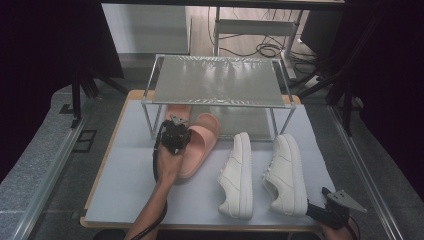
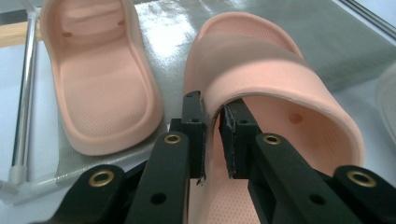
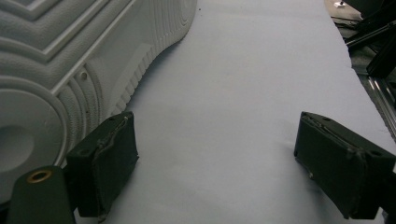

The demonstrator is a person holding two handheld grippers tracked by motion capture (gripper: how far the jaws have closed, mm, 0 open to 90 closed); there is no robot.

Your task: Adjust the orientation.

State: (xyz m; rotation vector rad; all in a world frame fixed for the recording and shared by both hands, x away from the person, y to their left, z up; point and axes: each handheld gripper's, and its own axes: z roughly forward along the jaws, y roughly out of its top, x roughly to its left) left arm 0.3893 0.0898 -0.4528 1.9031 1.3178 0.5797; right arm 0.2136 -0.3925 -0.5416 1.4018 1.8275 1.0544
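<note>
My left gripper (image 1: 174,135) (image 2: 213,136) is shut on the left side wall of a pink slide sandal (image 1: 201,144) (image 2: 275,79), just where the strap begins. That sandal lies toe-first toward the rack, on the table's middle left. Its twin, a second pink slide (image 1: 174,110) (image 2: 100,79), rests on the rack's lower tier to the left. Two white sneakers stand side by side on the mat: one in the middle (image 1: 237,175), one to the right (image 1: 287,172) (image 3: 51,65). My right gripper (image 1: 320,210) (image 3: 217,142) is open by the heel of the right sneaker, holding nothing.
A two-tier metal rack (image 1: 215,80) stands at the back of the table, its top shelf bare. A pale blue mat (image 1: 125,185) covers the tabletop, with free room at the front left. Cables and stand legs lie on the floor behind.
</note>
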